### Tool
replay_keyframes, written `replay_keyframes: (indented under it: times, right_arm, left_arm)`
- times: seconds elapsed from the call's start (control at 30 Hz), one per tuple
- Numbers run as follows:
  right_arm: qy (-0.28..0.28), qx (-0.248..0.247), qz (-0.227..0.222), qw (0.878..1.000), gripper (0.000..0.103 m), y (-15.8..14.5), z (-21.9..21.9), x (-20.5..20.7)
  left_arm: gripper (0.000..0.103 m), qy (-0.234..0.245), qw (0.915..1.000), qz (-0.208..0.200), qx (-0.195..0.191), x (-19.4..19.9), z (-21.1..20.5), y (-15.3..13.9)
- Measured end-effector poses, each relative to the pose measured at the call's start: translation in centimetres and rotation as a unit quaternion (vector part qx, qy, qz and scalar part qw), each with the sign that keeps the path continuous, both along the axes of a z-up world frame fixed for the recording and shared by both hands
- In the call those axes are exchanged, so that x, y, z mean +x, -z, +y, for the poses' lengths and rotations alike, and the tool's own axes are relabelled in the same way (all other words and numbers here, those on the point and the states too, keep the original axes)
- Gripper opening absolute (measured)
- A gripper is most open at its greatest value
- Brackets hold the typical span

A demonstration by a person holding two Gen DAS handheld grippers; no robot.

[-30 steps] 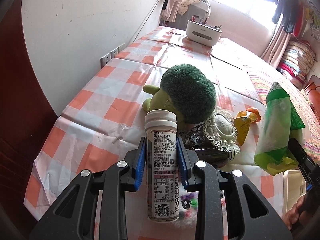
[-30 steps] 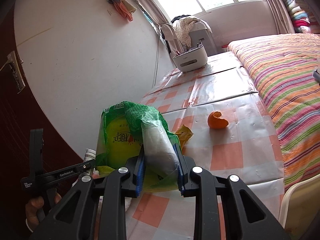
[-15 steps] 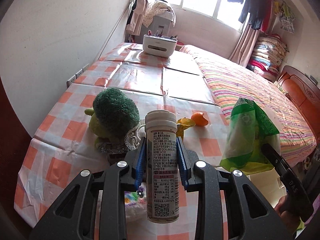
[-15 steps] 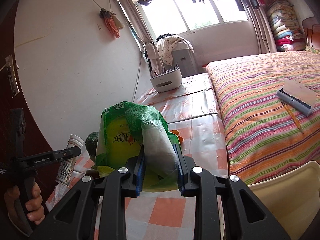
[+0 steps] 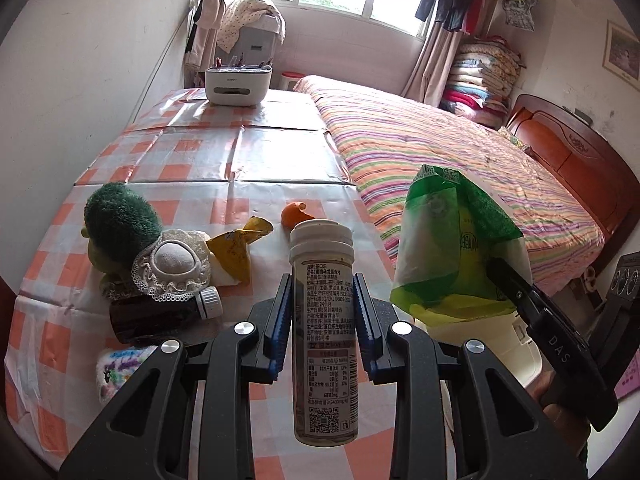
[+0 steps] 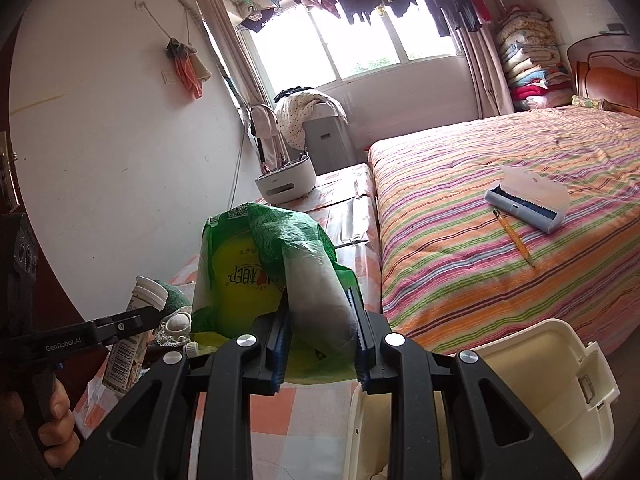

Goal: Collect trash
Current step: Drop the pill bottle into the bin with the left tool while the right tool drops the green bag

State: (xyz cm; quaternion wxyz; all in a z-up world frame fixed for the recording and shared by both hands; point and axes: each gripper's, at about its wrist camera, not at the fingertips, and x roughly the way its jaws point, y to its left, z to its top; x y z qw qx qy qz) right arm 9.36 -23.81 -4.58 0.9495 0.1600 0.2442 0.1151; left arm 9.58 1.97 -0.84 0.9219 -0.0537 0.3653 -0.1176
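My left gripper (image 5: 322,312) has its fingers (image 5: 280,316) clamped on a white tablet bottle (image 5: 323,328), upright and lifted clear of the table (image 5: 192,160). The grip sits about midway up a smooth round body, so I judge it could slide down through the pads or swivel if I tilt my wrist sharply. Under and left of it lie the things I should leave or fetch later: a green plush toy (image 5: 120,220), a dark bottle (image 5: 160,312) on its side, a yellow wrapper (image 5: 236,252) and an orange peel (image 5: 294,214). A low swing could knock the dark bottle rolling.

My right gripper (image 6: 320,330) has its fingers (image 6: 280,332) pinched on a green plastic bag (image 6: 256,276), holding only a bunched fold near its bottom. The bag is limp and flares wide above the pinch, so I think thin film could creep out of the fingers, or the loose top could catch on the bin's rim.

The cream bin (image 6: 552,400) stands at the right, below the table edge and beside the striped bed (image 6: 500,200), its flap tipped up. Both loads are near each other, so dropping them together risks 1 hitting the other gripper and missing the opening.
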Motion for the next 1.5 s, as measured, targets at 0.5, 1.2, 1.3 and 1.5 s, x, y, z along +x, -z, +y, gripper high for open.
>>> replay_keyframes:
  times: [0.5, 1.2, 1.3, 1.5]
  right_arm:
    - [0.140, -0.083, -0.009, 0.987, 0.025, 0.4, -6.8, -4.3]
    - [0.269, -0.141, 0.028, 0.952, 0.034, 2.0, -12.0, -6.5]
    - [0.274, -0.129, 0.025, 0.953, 0.048, 1.9, -12.2, -6.7]
    - [0.289, -0.102, 0.013, 0.952, 0.061, 1.6, -12.9, -7.1]
  left_arm:
    - [0.028, 0.087, 0.9961, 0.010, -0.010, -0.6, -8.1, 0.6]
    - [0.028, 0.164, 0.9858, 0.034, -0.004, -2.4, -15.8, 1.8]
    - [0.028, 0.169, 0.9851, 0.034, -0.002, -2.6, -16.2, 1.8]
    - [0.028, 0.174, 0.9840, 0.037, 0.001, -2.8, -16.9, 2.0]
